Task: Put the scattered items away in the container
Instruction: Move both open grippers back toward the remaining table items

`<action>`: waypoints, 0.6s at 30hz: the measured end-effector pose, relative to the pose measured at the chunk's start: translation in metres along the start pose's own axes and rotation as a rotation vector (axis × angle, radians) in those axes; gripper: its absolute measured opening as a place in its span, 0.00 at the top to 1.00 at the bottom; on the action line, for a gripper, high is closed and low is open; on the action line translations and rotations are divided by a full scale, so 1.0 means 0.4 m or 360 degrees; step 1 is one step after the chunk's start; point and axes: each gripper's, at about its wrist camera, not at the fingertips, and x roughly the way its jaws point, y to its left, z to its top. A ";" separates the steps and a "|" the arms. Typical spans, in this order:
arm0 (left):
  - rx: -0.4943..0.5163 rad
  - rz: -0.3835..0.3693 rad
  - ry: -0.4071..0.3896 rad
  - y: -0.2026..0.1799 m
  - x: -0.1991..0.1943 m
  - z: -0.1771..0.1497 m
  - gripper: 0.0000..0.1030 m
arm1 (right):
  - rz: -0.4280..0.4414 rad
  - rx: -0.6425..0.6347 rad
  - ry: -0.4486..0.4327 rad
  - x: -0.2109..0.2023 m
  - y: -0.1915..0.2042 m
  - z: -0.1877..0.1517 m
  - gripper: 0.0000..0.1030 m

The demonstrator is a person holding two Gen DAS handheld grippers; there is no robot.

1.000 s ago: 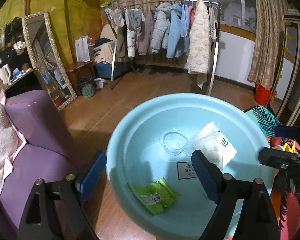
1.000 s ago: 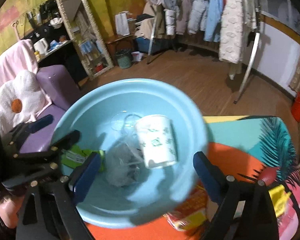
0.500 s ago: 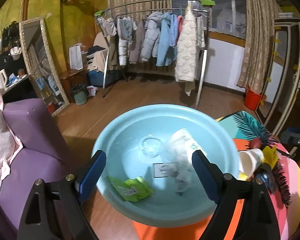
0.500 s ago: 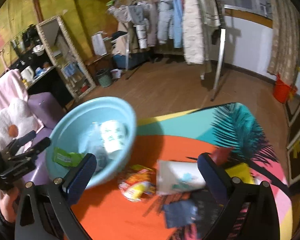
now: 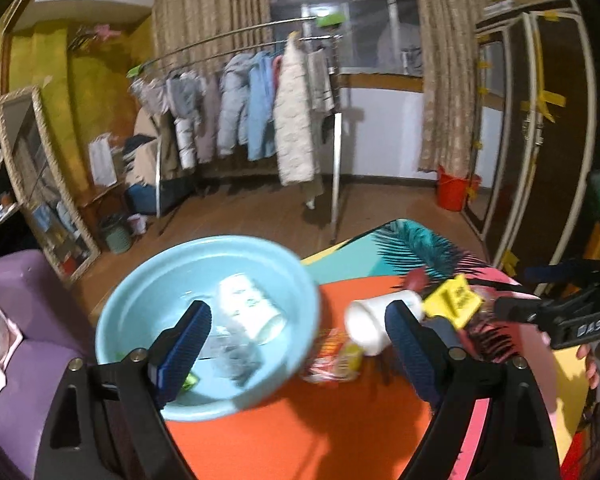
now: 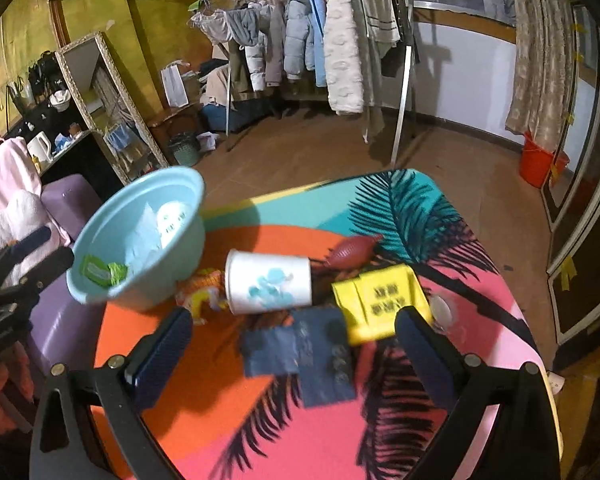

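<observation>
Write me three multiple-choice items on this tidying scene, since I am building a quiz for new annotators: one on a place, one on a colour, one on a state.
1. Where does the green packet lie?
A. in the basin
B. on the tablecloth
C. on the sofa

2. What colour is the basin?
A. red
B. light blue
C. yellow

3. How is the paper cup beside the basin posed?
A. upright
B. upside down
C. on its side

Key: 1 A, the packet sits inside the basin wall. 2 B, its rim and wall are light blue. 3 C, its mouth faces sideways, toward the basin.
</observation>
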 end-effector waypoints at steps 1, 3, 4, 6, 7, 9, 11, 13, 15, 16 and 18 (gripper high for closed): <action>0.0010 -0.0017 -0.0017 -0.022 -0.004 -0.002 0.00 | -0.0008 -0.0003 0.0004 -0.004 -0.007 -0.011 0.00; 0.0020 -0.0037 -0.0037 -0.053 -0.009 -0.007 0.00 | -0.0013 0.0003 0.0010 -0.010 -0.024 -0.032 0.00; 0.0026 -0.0061 -0.0041 -0.073 -0.010 -0.012 0.00 | -0.0007 0.0012 0.0012 -0.009 -0.032 -0.040 0.00; 0.0040 -0.0092 -0.0036 -0.096 -0.007 -0.018 0.00 | 0.0015 0.0045 0.0019 -0.007 -0.052 -0.058 0.00; 0.0051 -0.0103 -0.0034 -0.112 -0.005 -0.023 0.00 | 0.0022 0.0062 0.0019 -0.005 -0.065 -0.066 0.00; 0.0070 -0.0121 -0.0027 -0.139 0.003 -0.036 0.00 | 0.0020 0.0086 0.0012 -0.003 -0.089 -0.078 0.00; 0.0074 -0.0140 -0.0020 -0.155 0.010 -0.055 0.00 | 0.0021 0.0111 0.0002 0.003 -0.111 -0.089 0.00; 0.0072 -0.0165 -0.0002 -0.169 0.024 -0.077 0.00 | 0.0015 0.0133 -0.0009 0.009 -0.129 -0.098 0.00; 0.0068 -0.0189 0.0020 -0.177 0.042 -0.097 0.00 | 0.0004 0.0138 -0.0006 0.021 -0.144 -0.108 0.00; 0.0065 -0.0201 0.0037 -0.181 0.053 -0.108 0.00 | -0.0007 0.0132 -0.0002 0.028 -0.148 -0.111 0.00; 0.0063 -0.0215 0.0052 -0.188 0.067 -0.124 0.00 | -0.0042 0.0105 0.0006 0.043 -0.154 -0.119 0.00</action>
